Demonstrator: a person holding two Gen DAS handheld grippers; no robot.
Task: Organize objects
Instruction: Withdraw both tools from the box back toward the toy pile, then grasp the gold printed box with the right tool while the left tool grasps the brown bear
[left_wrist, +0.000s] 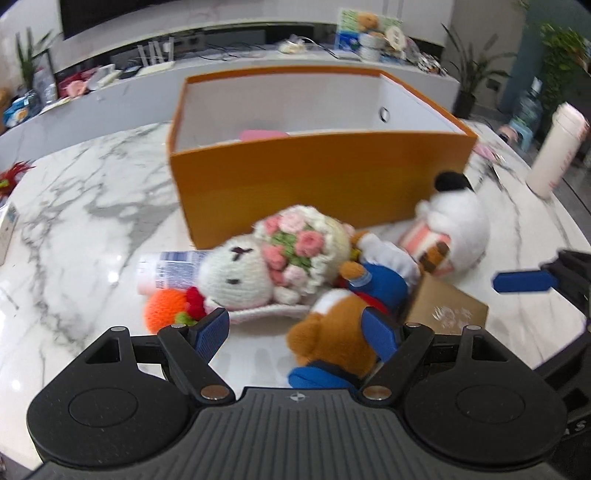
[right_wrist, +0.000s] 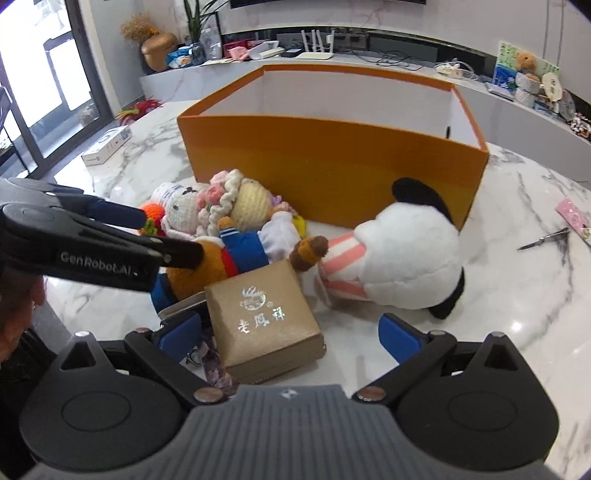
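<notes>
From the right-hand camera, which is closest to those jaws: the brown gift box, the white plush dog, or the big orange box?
1. Brown gift box, between the jaws, left of centre.
2. White plush dog, just ahead, to the right.
3. Orange box, farthest, behind the toys.

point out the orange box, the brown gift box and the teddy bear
orange box (right_wrist: 332, 173), right wrist view, on its near outer wall
brown gift box (right_wrist: 264, 317), right wrist view, on its printed lid
teddy bear (left_wrist: 332, 339), left wrist view, on its brown head

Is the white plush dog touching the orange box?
Cannot tell. In the right wrist view the white plush dog overlaps the orange box, with no plain contact or gap.
</notes>
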